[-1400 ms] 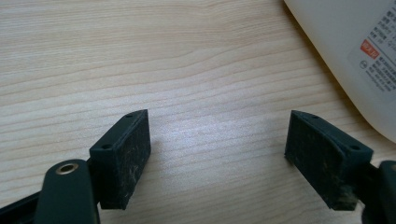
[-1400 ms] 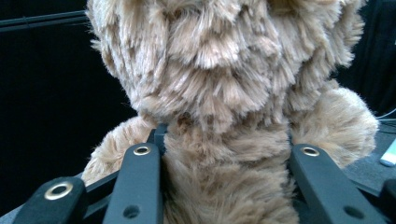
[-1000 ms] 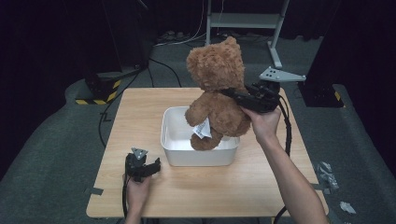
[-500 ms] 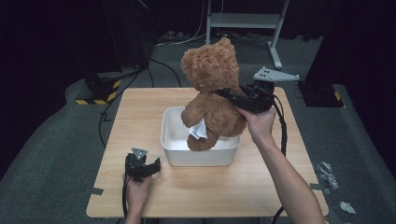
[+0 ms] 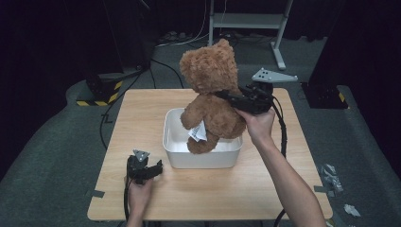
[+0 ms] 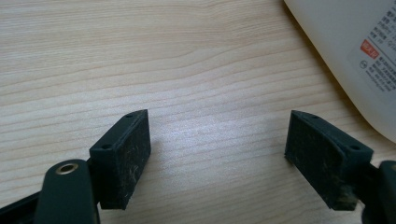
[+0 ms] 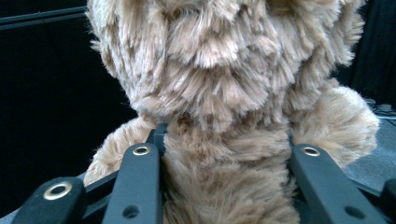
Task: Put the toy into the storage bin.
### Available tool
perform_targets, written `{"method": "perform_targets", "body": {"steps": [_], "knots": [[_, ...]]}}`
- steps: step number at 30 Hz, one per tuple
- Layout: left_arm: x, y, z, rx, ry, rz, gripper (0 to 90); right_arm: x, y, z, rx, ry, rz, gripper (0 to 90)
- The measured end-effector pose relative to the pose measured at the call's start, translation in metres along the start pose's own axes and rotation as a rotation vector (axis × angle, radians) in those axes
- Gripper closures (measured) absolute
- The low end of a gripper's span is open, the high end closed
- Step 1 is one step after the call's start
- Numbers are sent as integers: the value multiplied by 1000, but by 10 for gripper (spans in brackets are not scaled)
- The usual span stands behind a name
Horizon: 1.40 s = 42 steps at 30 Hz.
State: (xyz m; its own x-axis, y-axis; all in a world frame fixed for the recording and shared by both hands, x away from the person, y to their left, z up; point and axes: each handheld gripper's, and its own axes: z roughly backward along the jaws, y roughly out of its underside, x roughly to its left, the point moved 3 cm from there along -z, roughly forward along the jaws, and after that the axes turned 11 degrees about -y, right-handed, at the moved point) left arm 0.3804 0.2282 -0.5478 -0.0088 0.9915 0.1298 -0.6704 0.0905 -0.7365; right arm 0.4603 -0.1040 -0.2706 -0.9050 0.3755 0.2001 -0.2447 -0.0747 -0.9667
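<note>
A brown teddy bear (image 5: 210, 94) sits upright near the centre of the high view, its head toward the top of the frame and one foot down inside a white tub (image 5: 172, 142) that stands on the middle of the wooden table (image 5: 142, 113). A white label (image 5: 197, 133) hangs from the bear's lower body, just above the tub's rim. The right gripper (image 5: 227, 97) reaches in from the right of centre and clamps the bear around the body just below the head; in the right gripper view the two black jaws press into the fur on either side of the bear's (image 7: 224, 116) torso, with an arm sticking out at each side. The person's right hand (image 5: 257, 124) holds that gripper from below, the forearm running down to the lower right edge of the frame, and a grey three-cornered plate (image 5: 273, 75) sits on top of it.

At the lower left of the high view the left gripper (image 5: 158, 166) rests low over the table, just beside the tub's near left corner, held by the left hand (image 5: 139, 191). In the left gripper view its jaws stand wide apart with nothing between them but bare wood, and the tub's (image 6: 341, 51) white wall with a printed sticker (image 6: 380, 56) fills the upper right corner.
</note>
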Motion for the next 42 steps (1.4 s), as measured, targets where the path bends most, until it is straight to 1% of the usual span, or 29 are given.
{"method": "perform_targets", "body": {"steps": [20, 32, 37, 38, 42], "knots": [[0, 0, 0, -2, -2, 0, 222, 0, 11, -20, 26, -13, -14, 607], [0, 0, 0, -2, -2, -1, 222, 2, 15, -26, 39, -17, -13, 604], [0, 0, 0, -2, 1, 1, 222, 1, 18, -30, 51, -19, -14, 602], [0, 0, 0, -2, 0, 1, 222, 2, 20, -32, 61, -21, -14, 602], [0, 0, 0, -2, 0, 1, 223, 2, 23, -35, 66, -24, -16, 602]]}}
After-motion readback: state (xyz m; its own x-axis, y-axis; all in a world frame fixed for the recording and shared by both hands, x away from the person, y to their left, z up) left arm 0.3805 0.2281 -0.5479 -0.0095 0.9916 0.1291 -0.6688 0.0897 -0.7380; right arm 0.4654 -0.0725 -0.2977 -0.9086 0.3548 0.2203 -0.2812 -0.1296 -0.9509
